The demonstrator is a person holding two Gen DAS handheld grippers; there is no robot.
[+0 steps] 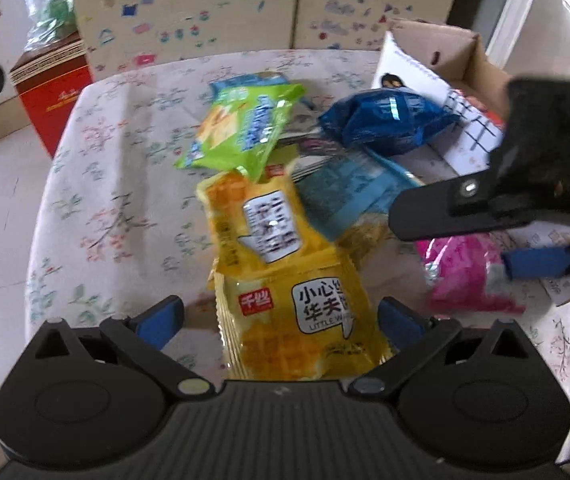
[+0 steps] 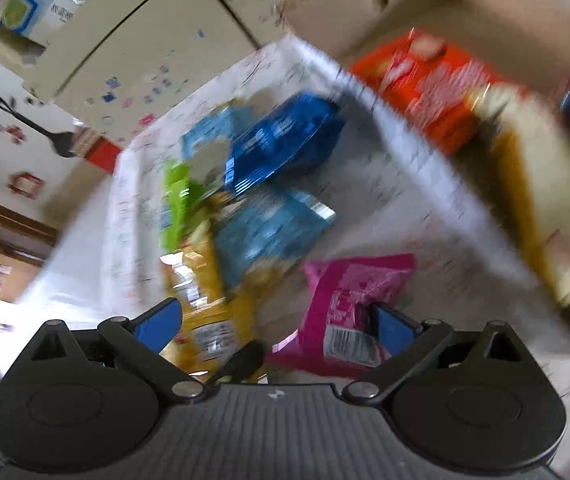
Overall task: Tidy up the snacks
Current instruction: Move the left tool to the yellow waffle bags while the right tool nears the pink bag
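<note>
Left gripper (image 1: 281, 320) gapes over snacks (image 1: 245, 128); floral tablecloth (image 1: 97, 184).

The left wrist camera sits low behind its own gripper (image 1: 281, 320) and looks forward and down across the table (image 1: 125, 200), close to the yellow pack (image 1: 297, 320). The box (image 1: 445, 52) is at its far right. The right wrist camera looks from the right side, tilted and blurry, close above the pink pack (image 2: 349, 300), with the box (image 2: 485, 12) at its top right. Both views show the same pile of packs, the table and the box.
</note>
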